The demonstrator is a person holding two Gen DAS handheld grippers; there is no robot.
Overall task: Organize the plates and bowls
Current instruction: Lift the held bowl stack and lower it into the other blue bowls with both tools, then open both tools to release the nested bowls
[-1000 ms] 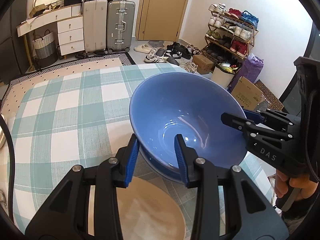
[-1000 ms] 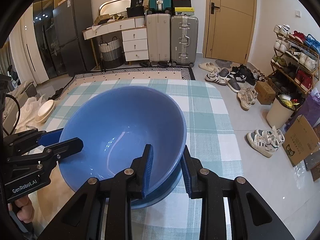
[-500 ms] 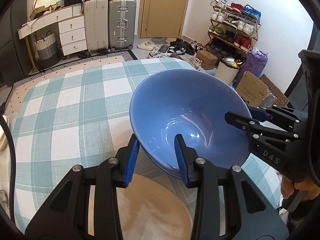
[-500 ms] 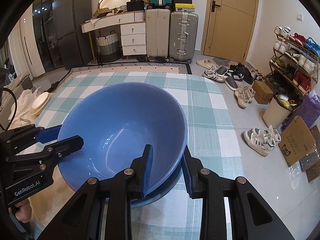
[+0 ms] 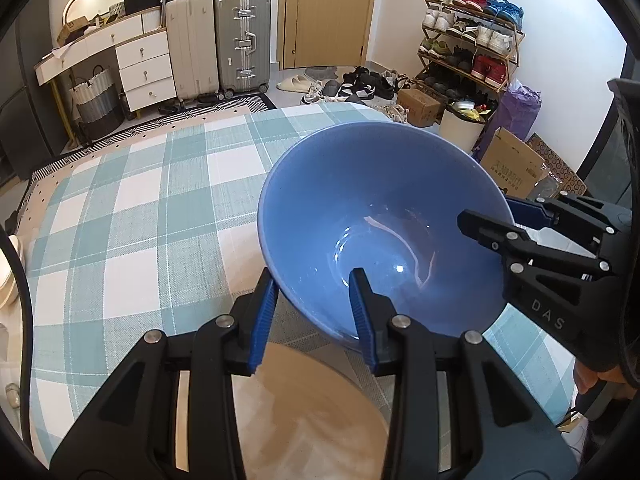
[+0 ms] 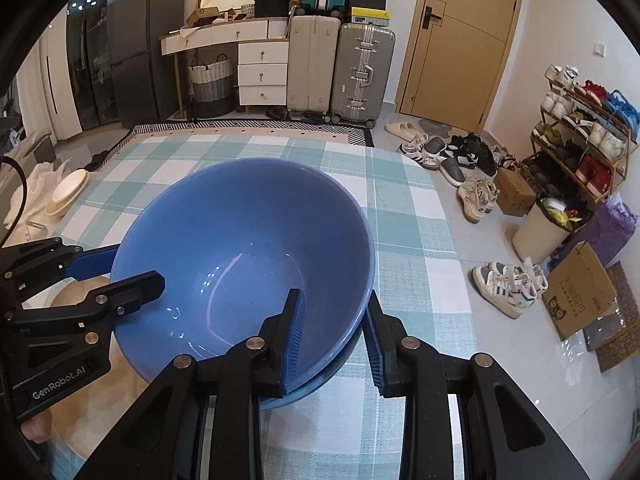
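Two grippers hold one blue bowl [image 5: 384, 216] between them, and we take that bowl as our landmark. We see the left gripper [image 5: 312, 316] clamped on the bowl's near rim in the left wrist view, one blue pad outside the wall and the other inside. The right gripper [image 6: 334, 336] is likewise clamped on the rim in the right wrist view, one pad inside the bowl and one outside it. In each view the other gripper shows at the bowl's side, also with its fingers astride the rim.

The bowl sits tilted over a table covered with a green and white checked cloth [image 5: 132, 208]. Under its lower edge, in the right wrist view, we see a darker blue rim [image 6: 320, 380] just beneath, so it seems to nest in a second blue piece; we cannot tell whether the two touch. Just on the near side of the bowl in the left wrist view lies a round tan plate [image 5: 312, 412], flat on the cloth.

Well away from the bowl, at the table's far left edge in the right wrist view, lie some cream dishes [image 6: 68, 192]. Beyond the bowl, past the table, stand two suitcases [image 6: 340, 68], a wooden door [image 6: 460, 40] and a shoe rack [image 6: 580, 136].
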